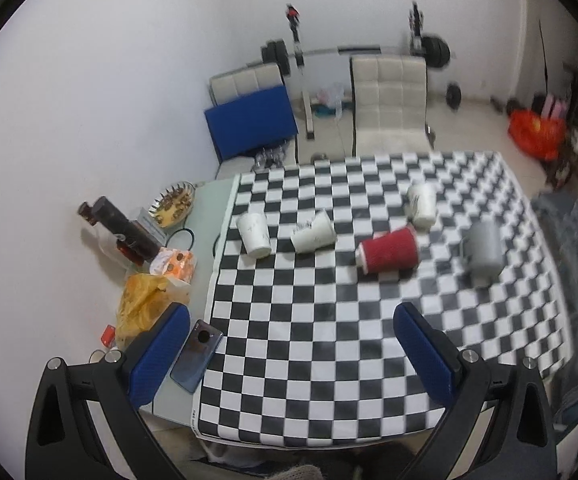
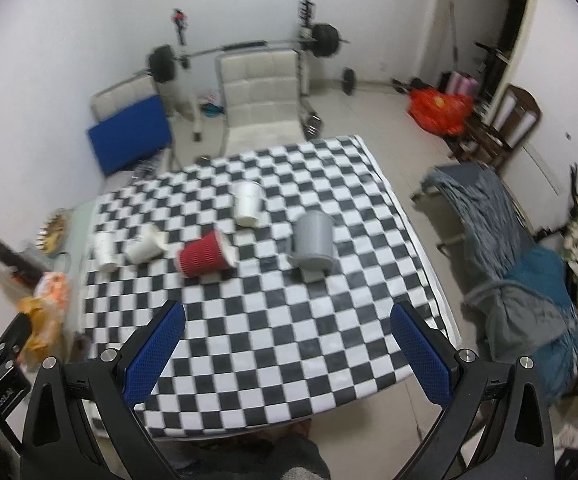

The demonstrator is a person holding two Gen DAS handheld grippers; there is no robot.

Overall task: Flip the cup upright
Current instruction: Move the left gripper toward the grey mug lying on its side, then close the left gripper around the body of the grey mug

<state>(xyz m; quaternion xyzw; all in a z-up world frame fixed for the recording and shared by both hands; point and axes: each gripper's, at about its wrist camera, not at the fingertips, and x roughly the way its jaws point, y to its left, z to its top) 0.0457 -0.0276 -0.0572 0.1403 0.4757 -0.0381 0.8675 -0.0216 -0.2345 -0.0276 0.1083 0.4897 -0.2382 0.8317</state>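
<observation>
Meanwhile, both the left gripper (image 1: 289, 344) and right gripper (image 2: 288, 340) hovered with fingers spread wide and empty, while the red ribbed paper cup (image 1: 389, 255) lay sideways at twelve o'clock on the checkered surface (image 1: 309, 360).

Red ribbed cup (image 1: 389, 255) lies sideways on checkered cloth (image 1: 289, 360)

cups: five on checkered cloth (image 1: 329, 340) | ribbed cup (image 1: 389, 256) lies mid-row | mug (image 1: 483, 250) to its right | phone (image 1: 196, 356) off cloth's left edge | chair (image 1: 389, 104) behind table
</observation>
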